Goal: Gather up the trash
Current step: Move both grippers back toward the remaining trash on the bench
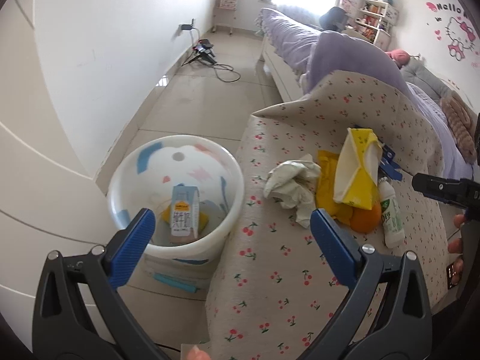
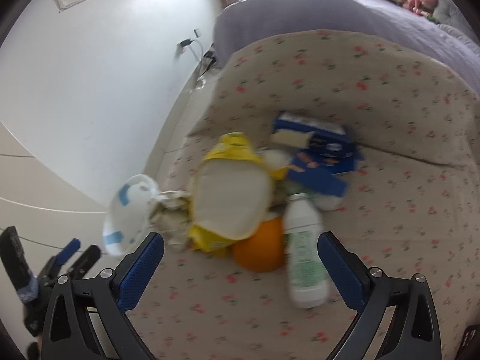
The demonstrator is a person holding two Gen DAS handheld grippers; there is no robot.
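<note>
A pile of trash lies on the cherry-print cushion (image 1: 279, 258): a crumpled white wrapper (image 1: 292, 181), a torn yellow bag (image 1: 357, 171), an orange (image 1: 364, 220), a white bottle with green print (image 1: 391, 216) and blue cardboard (image 2: 318, 153). A white bin (image 1: 177, 192) stands on the floor to the left, holding a light-blue milk carton (image 1: 184, 210). My left gripper (image 1: 232, 225) is open and empty, spanning the bin's rim and the cushion's edge. My right gripper (image 2: 240, 252) is open and empty, just short of the orange (image 2: 259, 247) and the bottle (image 2: 304, 252).
A bed with a purple cover (image 1: 300, 39) runs behind the cushion. White wall (image 1: 105, 45) and tiled floor (image 1: 195, 96) lie to the left, with a cable and a black device (image 1: 204, 48) on the floor. A shelf (image 1: 375, 15) stands at the back.
</note>
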